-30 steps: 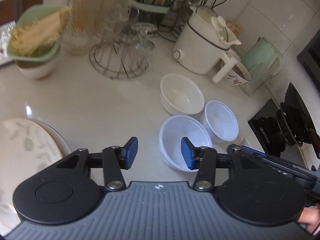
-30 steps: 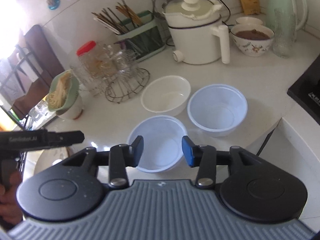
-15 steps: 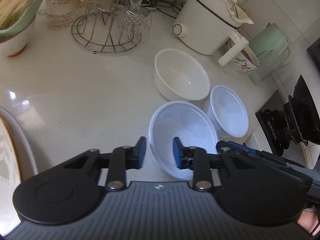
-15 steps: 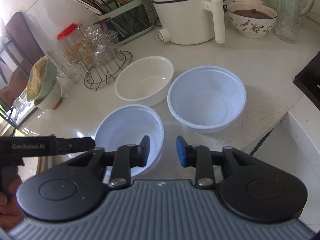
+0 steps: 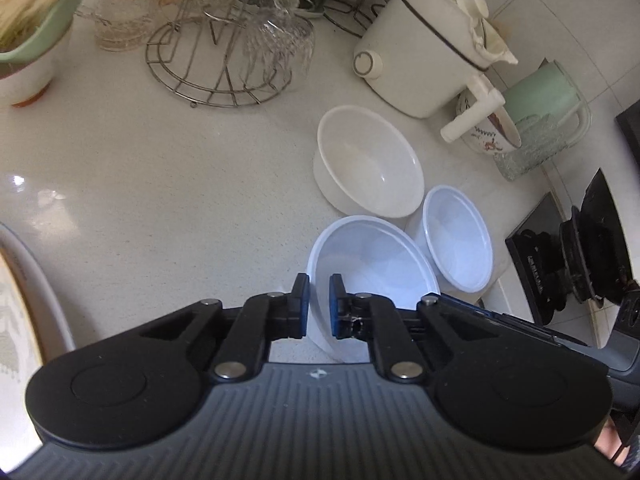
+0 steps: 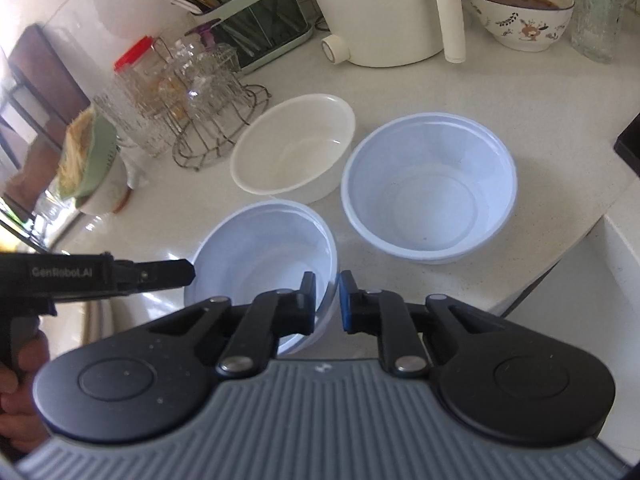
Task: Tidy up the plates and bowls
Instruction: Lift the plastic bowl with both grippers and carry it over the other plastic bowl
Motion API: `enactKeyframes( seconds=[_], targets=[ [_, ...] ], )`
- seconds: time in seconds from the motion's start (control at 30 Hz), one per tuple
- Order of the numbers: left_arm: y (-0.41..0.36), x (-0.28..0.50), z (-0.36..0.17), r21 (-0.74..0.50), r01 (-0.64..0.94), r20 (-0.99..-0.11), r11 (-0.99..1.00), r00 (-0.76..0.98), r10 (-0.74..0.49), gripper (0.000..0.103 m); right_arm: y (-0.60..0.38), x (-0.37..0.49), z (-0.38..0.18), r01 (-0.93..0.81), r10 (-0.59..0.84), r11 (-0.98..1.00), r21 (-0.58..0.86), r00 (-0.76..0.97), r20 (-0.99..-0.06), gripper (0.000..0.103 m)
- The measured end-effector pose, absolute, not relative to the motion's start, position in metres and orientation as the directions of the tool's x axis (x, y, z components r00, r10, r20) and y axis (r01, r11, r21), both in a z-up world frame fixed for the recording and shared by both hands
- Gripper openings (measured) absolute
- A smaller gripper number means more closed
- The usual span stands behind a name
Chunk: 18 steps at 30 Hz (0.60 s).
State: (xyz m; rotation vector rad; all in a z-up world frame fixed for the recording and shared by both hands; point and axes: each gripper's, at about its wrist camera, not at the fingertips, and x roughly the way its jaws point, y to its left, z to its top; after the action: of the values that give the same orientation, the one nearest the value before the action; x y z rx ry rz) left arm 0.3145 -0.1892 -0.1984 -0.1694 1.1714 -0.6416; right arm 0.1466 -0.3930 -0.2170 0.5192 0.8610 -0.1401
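Three empty bowls sit close together on the pale counter. The nearest, a bluish-white plastic bowl [image 5: 376,264] [image 6: 260,256], has its left rim between the pads of my left gripper [image 5: 319,308], which is shut on it. My right gripper [image 6: 327,304] is shut on the same bowl's right rim. A second plastic bowl [image 5: 456,236] [image 6: 428,184] stands to the right, and a cream-white bowl [image 5: 368,164] [image 6: 296,148] stands behind them. A patterned plate [image 5: 16,320] shows at the left edge.
A wire rack of glasses [image 5: 224,60] [image 6: 208,120] stands at the back. Further right are a white electric pot [image 5: 424,52] [image 6: 384,12], a patterned bowl with food [image 6: 520,12] and a green kettle [image 5: 548,100]. A black stove [image 5: 580,252] lies right. The counter edge [image 6: 568,256] drops off near the bowls.
Both grippers came down and forward onto the nearest plastic bowl. Their jaws went from wide open to shut on its rim, one on each side.
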Motion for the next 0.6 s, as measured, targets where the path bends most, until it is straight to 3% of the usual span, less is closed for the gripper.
enactKeyframes(
  seconds=[0.6],
  targets=[
    [-0.124, 0.341, -0.187, -0.354, 0.328, -0.849, 0.876, 0.28, -0.448, 0.012, -0.335, 0.182, -0.209, 0.187, 0.169, 0.907, 0.378, 0.66, -0.732, 0.015]
  ],
)
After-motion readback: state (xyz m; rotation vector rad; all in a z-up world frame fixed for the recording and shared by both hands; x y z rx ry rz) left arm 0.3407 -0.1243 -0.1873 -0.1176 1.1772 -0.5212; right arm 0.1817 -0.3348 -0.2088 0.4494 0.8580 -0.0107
